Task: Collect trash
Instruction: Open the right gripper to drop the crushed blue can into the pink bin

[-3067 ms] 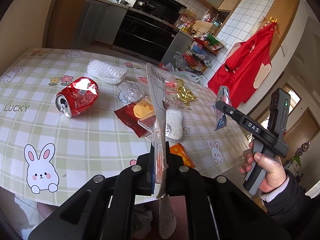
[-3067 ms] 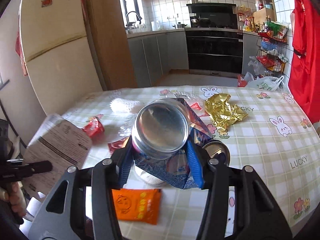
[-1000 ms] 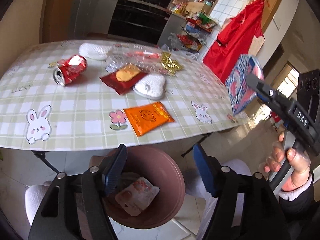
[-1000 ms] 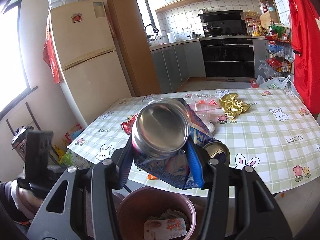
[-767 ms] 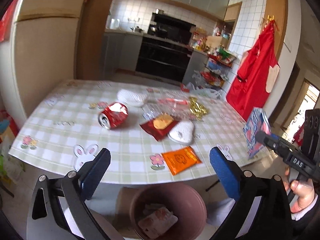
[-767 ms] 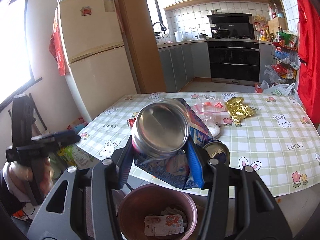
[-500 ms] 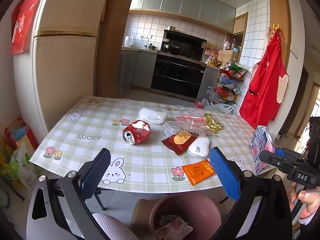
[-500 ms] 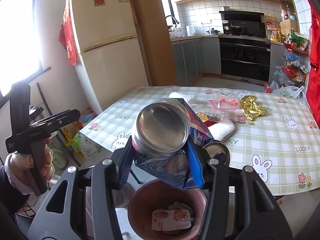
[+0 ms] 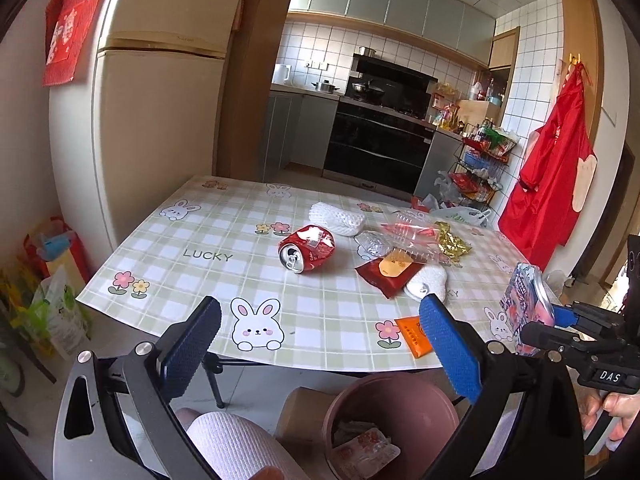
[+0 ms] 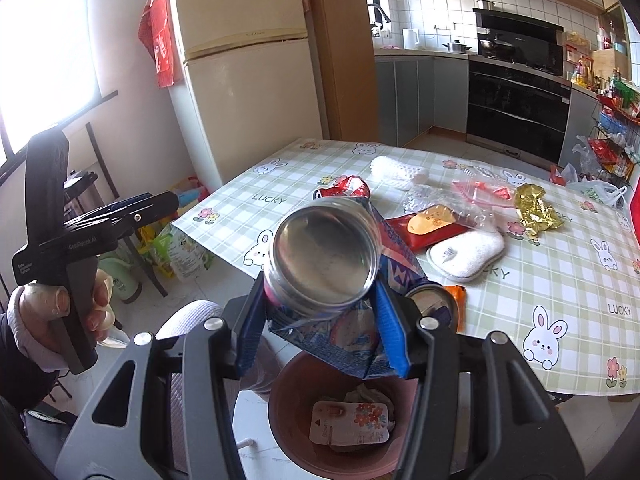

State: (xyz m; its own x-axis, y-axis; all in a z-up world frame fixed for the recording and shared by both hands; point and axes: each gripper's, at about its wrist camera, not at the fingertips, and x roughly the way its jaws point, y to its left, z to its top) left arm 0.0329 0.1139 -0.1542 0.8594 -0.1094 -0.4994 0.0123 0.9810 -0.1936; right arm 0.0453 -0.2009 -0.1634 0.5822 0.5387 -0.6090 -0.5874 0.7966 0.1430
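My right gripper is shut on a crushed blue can and holds it above the brown trash bin, which has a card packet inside. The can also shows at the right of the left wrist view. My left gripper is open and empty, held before the table edge, with the bin below it. On the checked tablecloth lie a crushed red can, a red wrapper, an orange packet, a white pad, white foam netting, clear plastic and gold foil.
A fridge stands left of the table, with bags on the floor beside it. Kitchen counters and an oven are behind. A red apron hangs at the right. My knee is below the left gripper.
The left gripper let the card packet fall into the bin, opened wide and pulled back and up. The right gripper moved over the bin with the blue can.
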